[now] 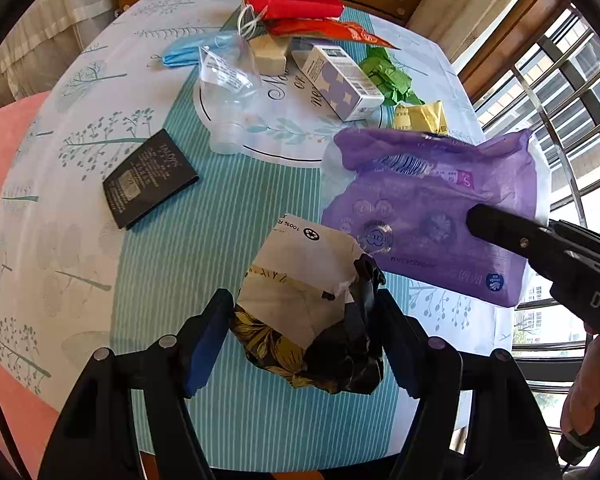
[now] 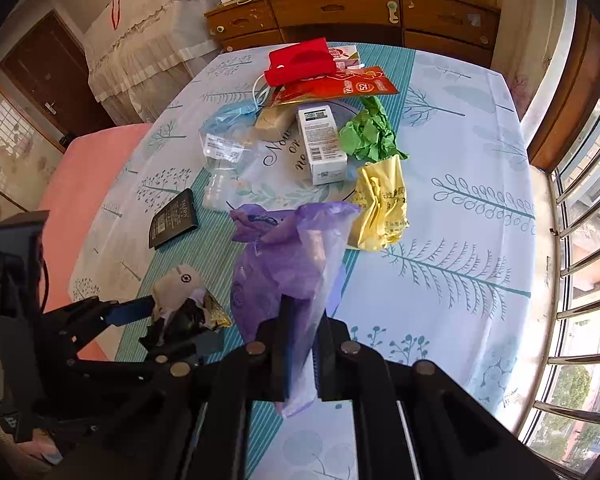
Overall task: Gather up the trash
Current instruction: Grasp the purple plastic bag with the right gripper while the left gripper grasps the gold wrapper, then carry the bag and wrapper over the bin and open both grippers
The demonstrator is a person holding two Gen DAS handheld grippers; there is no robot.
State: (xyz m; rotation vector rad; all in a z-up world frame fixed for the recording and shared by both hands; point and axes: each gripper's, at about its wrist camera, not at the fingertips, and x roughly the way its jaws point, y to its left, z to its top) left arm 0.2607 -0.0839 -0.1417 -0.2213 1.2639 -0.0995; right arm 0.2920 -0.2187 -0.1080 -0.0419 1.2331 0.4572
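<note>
While the left gripper points steeply down at the bench, its blue-padded fingers stand on either side of a crumpled paper wad, cream and glossy black with a gold leaf print; the far finger touches the black crinkled edge, and whether the near one presses the paper I cannot tell. The right gripper has its fingers nearly together, clamped on a thin purple plastic bag, limp and translucent, which rises ahead of the fingertips and folds over at its top. Beyond both pairs of fingers, on the striped teal cloth, lies more trash: a flat black booklet to the left, a clear squashed bottle, a white and lilac carton lying on its side, a ball of green paper, a crushed yellow wrapper just right of the purple bag, and farthest off a red bag on a shiny orange foil packet.
</note>
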